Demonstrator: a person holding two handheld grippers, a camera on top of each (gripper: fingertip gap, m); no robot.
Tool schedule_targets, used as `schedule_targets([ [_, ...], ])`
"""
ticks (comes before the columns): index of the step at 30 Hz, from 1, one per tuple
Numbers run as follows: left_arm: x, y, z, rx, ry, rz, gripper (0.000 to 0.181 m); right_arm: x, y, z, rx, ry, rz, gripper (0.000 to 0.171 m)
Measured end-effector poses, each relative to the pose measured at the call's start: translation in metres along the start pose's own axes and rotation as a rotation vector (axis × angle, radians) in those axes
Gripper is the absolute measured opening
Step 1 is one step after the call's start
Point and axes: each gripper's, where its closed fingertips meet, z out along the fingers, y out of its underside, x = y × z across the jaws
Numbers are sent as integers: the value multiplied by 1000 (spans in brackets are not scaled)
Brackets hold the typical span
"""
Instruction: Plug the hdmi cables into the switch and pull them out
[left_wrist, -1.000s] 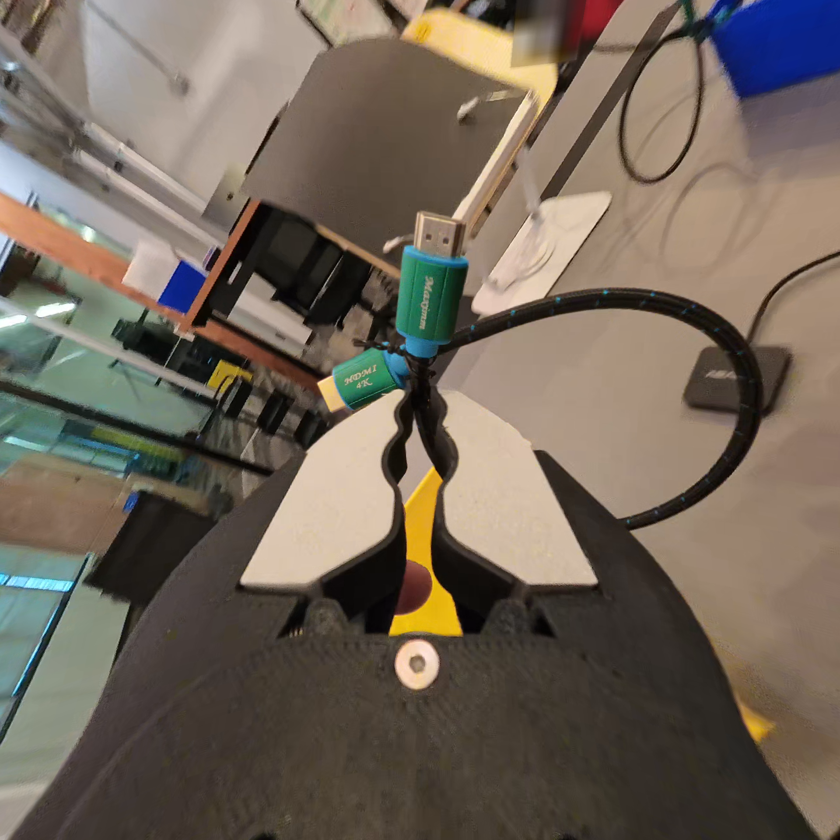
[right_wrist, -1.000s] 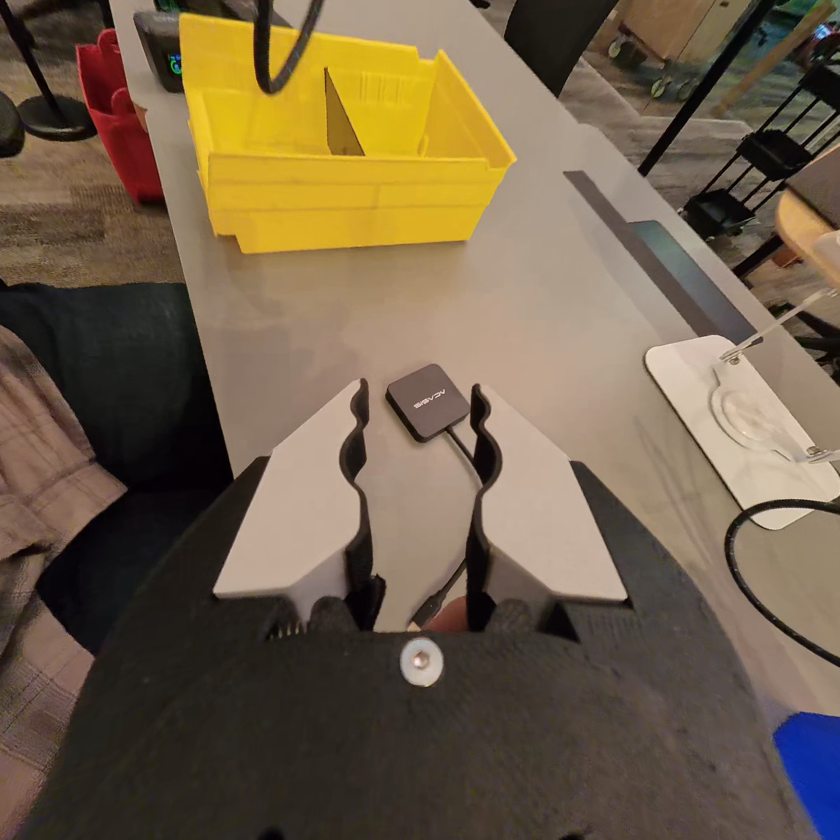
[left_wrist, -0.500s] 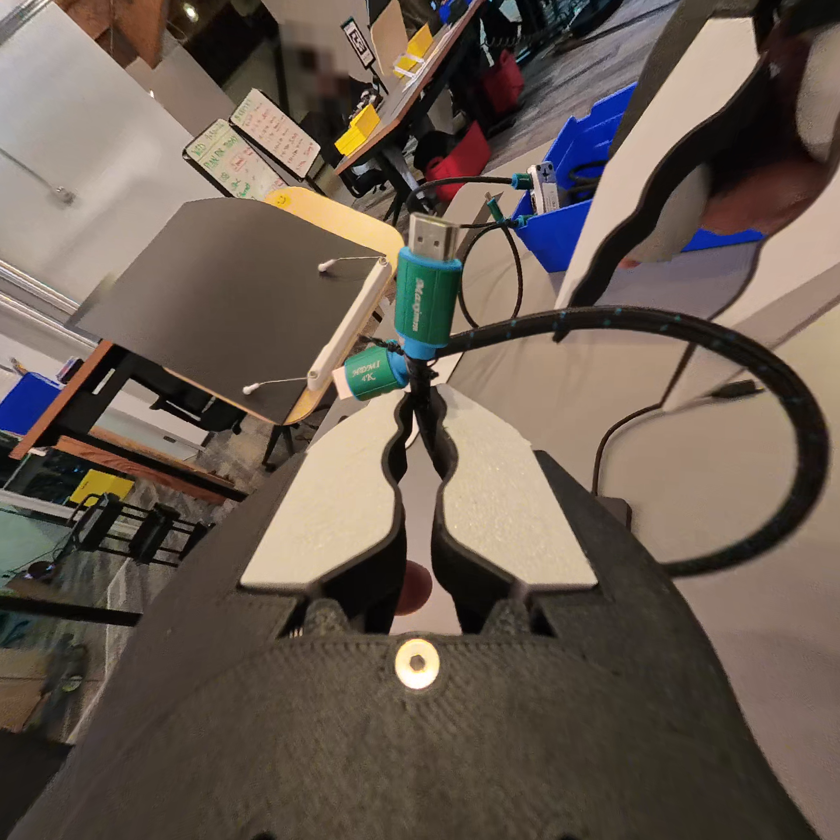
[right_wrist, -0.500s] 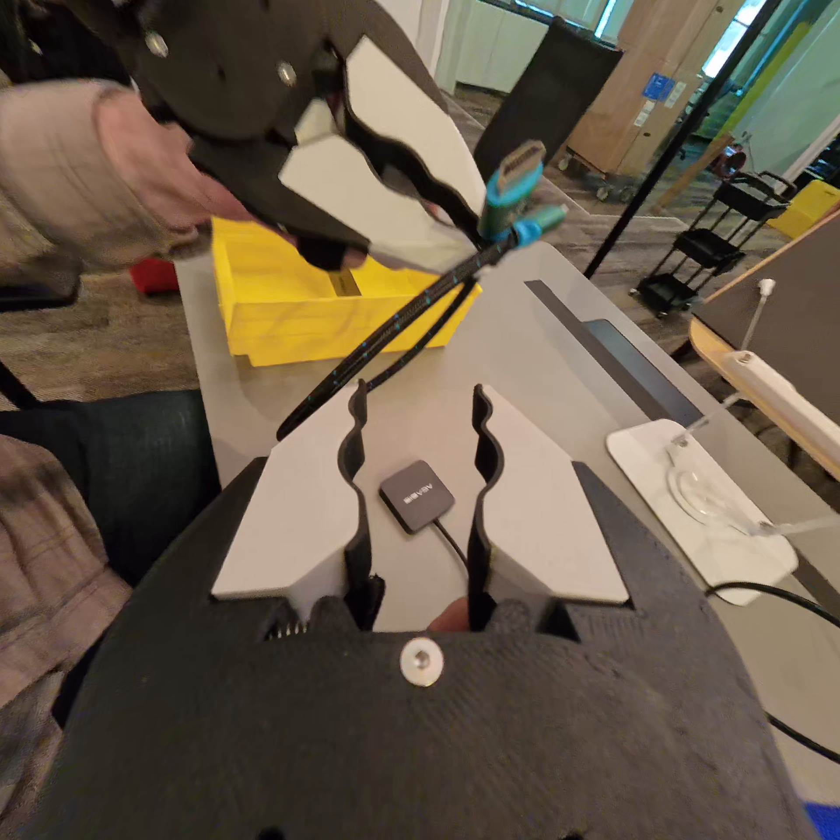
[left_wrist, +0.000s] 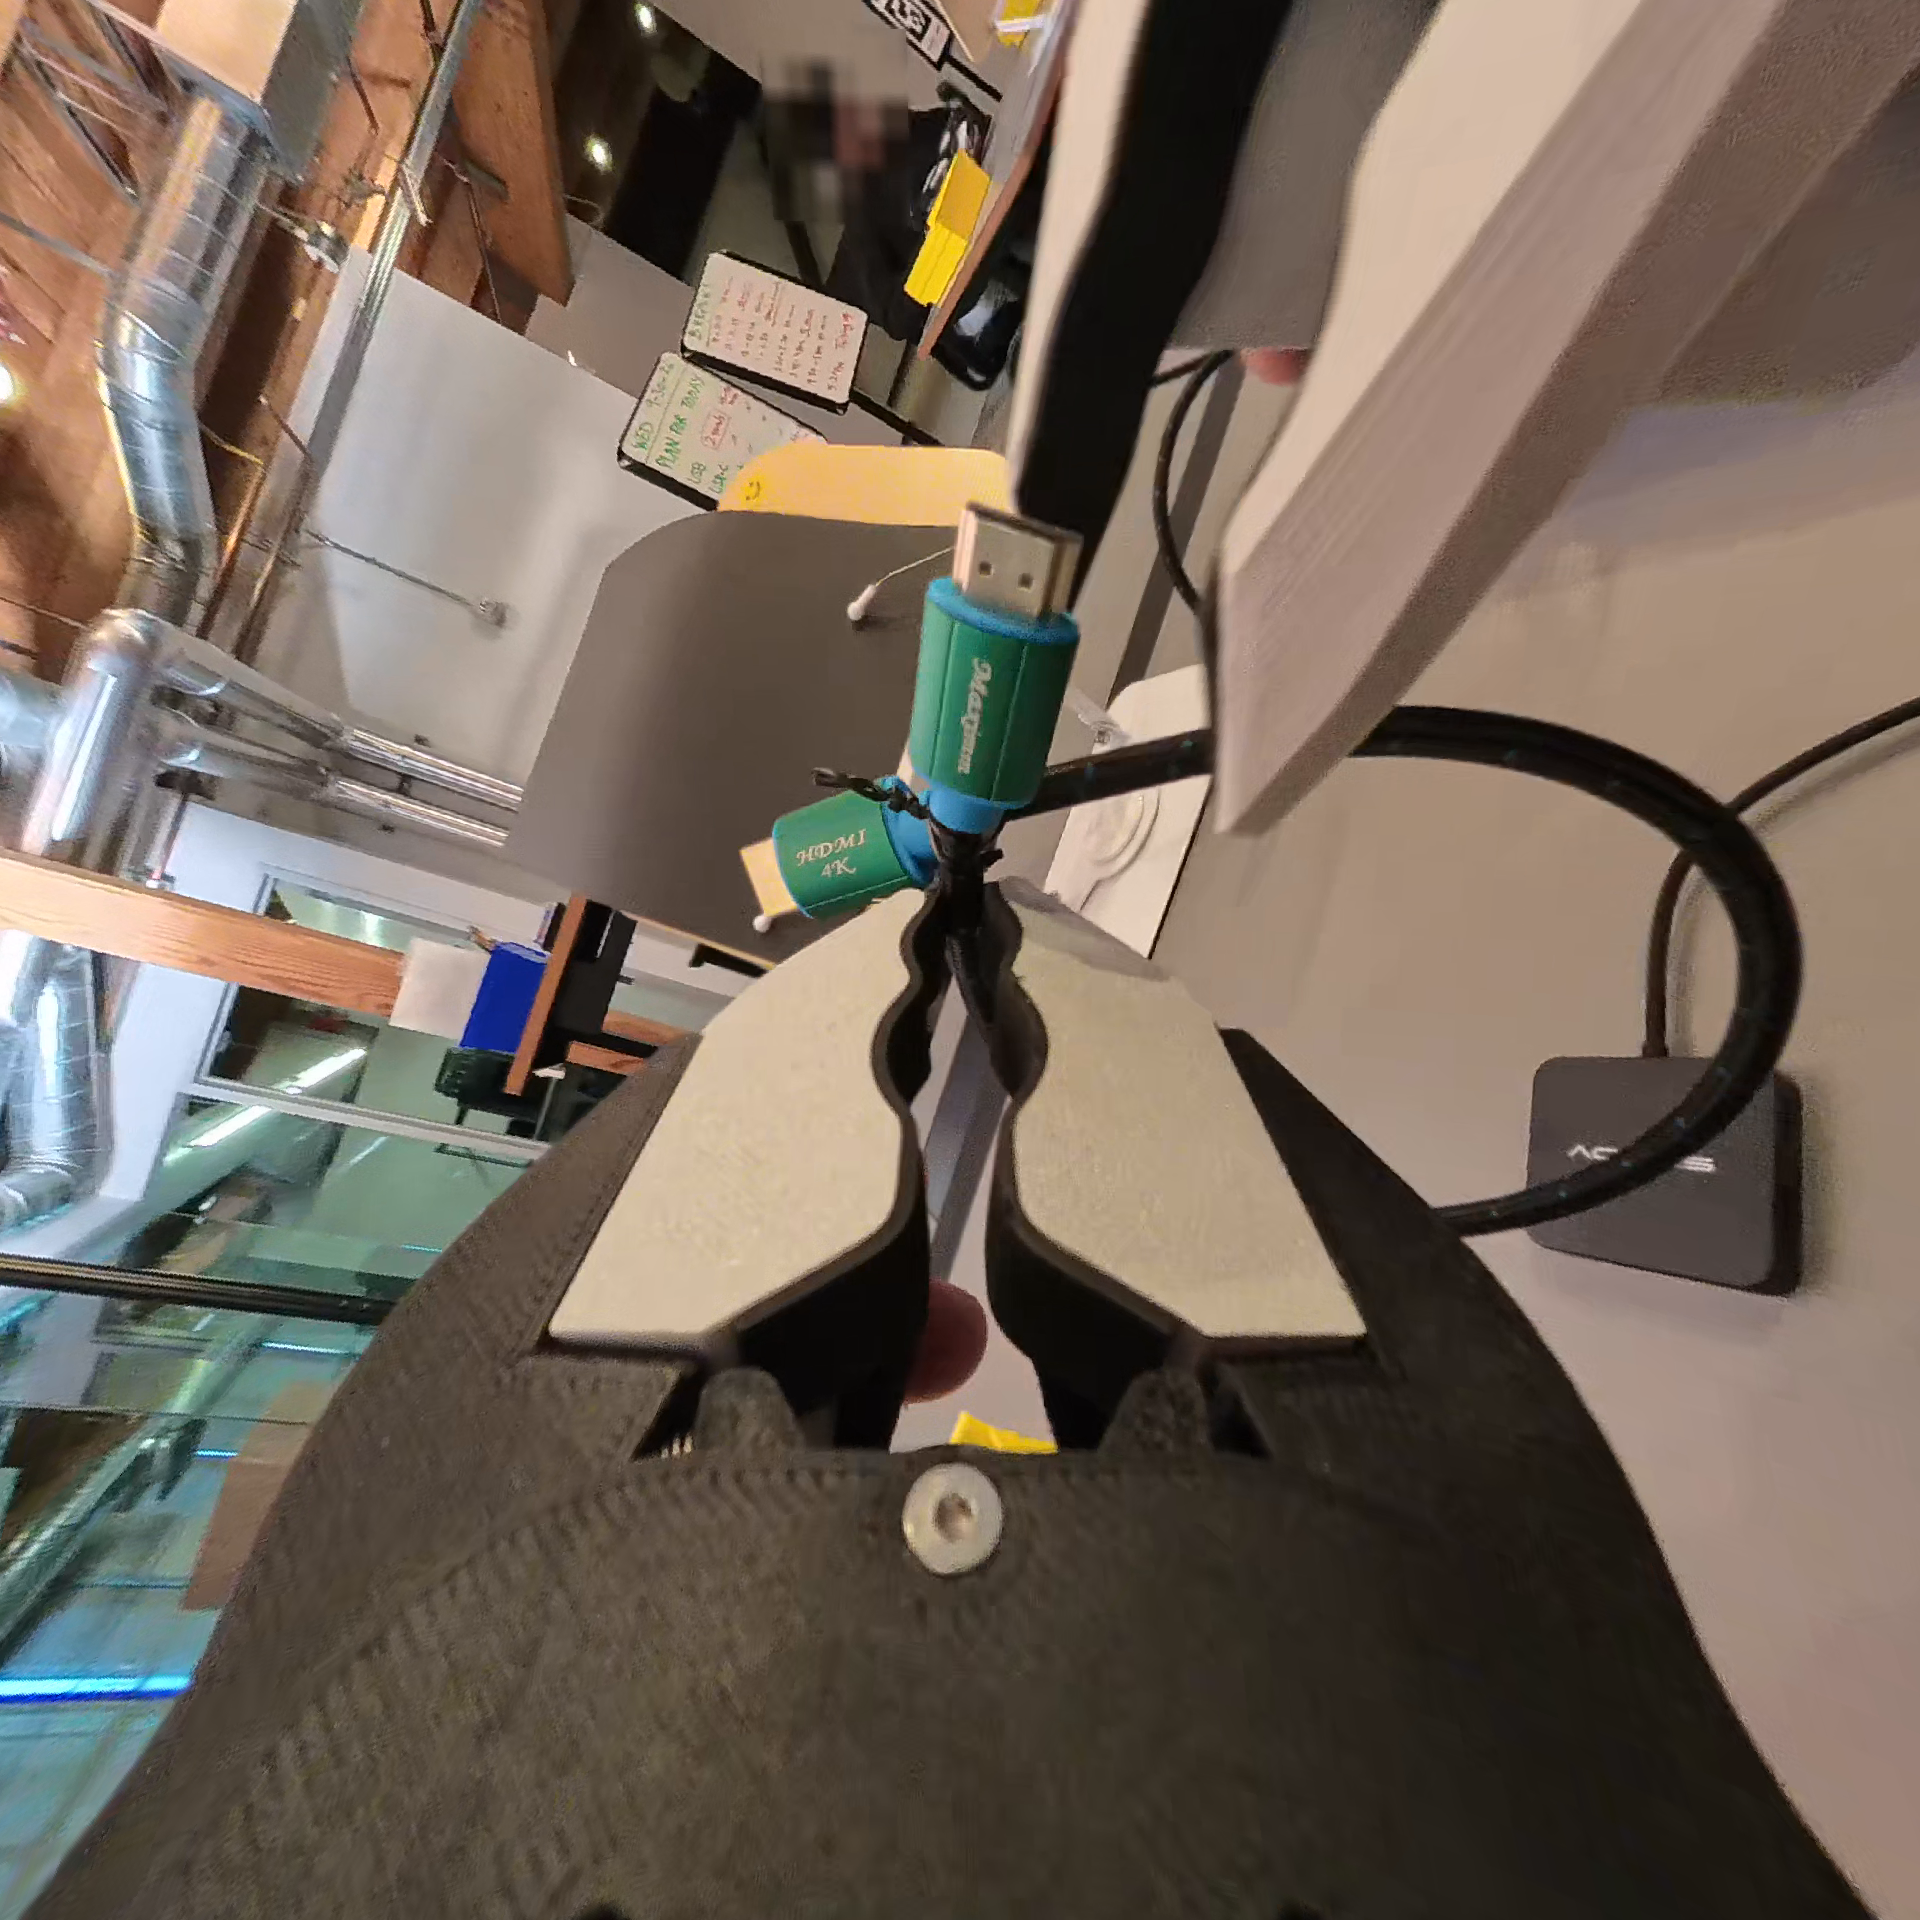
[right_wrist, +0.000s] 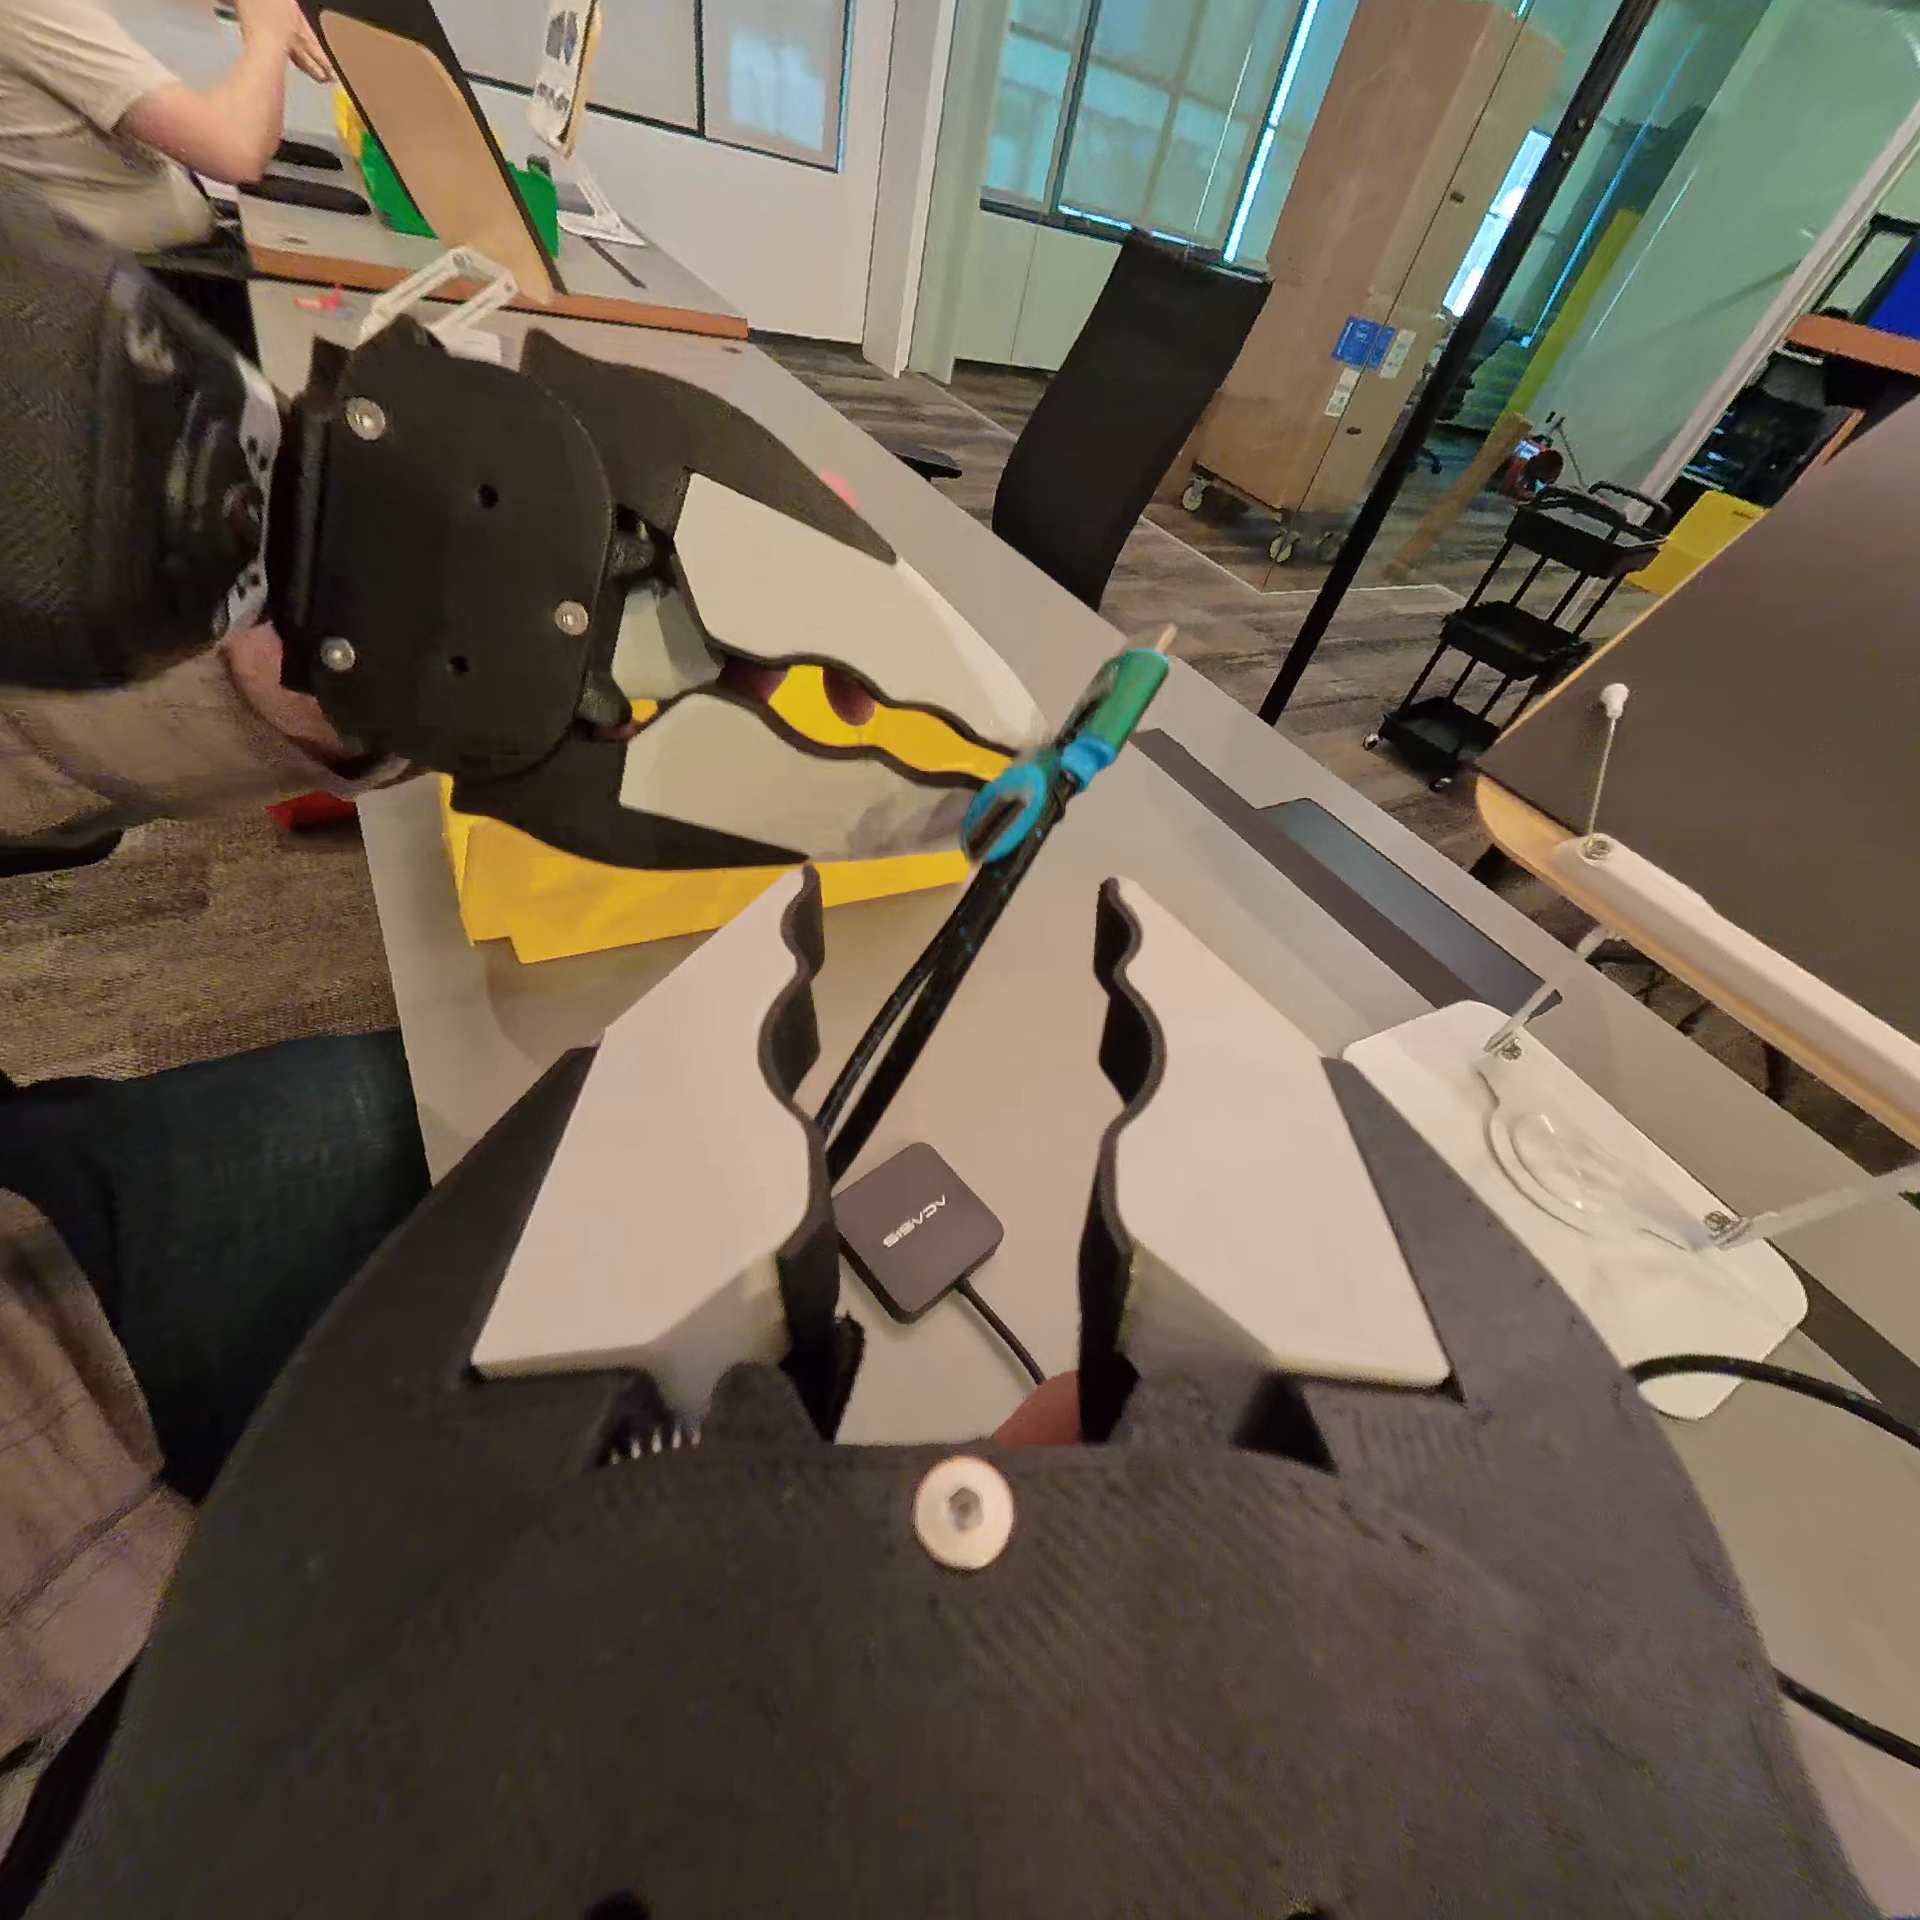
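Left wrist view: left gripper fingers clamp a black braided HDMI cable, green plugs raised above the grey counter; right gripper fingers apart over a small black square switch.

Black textured gripper bodies, pale grey wavy-edged fingers, one silver screw each.

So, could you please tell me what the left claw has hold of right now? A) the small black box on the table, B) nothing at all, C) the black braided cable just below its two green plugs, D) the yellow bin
C: the left claw is shut on the black braided cable, with both green plugs sticking out past its tips.
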Motion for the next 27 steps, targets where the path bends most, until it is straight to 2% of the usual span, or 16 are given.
schedule_targets([
  [5, 6, 2, 3, -36, -44, 123, 6, 11, -3, 8, -9, 79, -12, 46],
  [8, 10, -1, 3, -41, -59, 170, 5, 13, 5, 13, -27, 81, 28, 13],
  [13, 14, 2, 4, -55, -67, 208, 5, 16, 14, 17, -14, 60, 127, 12],
  [15, 15, -2, 4, -46, -79, 225, 5, 17, 18, 17, -21, 59, 146, 23],
  [16, 15, -3, 4, -47, -81, 231, 6, 16, 20, 18, -25, 54, 144, 22],
  [17, 16, -3, 5, -50, -82, 240, 6, 15, 21, 17, -25, 48, 143, 13],
  [18, 17, -3, 5, -49, -81, 244, 6, 16, 22, 17, -28, 48, 144, 10],
  [27, 25, -4, 9, -17, -24, 156, 8, 20, 29, 16, 32, 11, 218, 9],
])
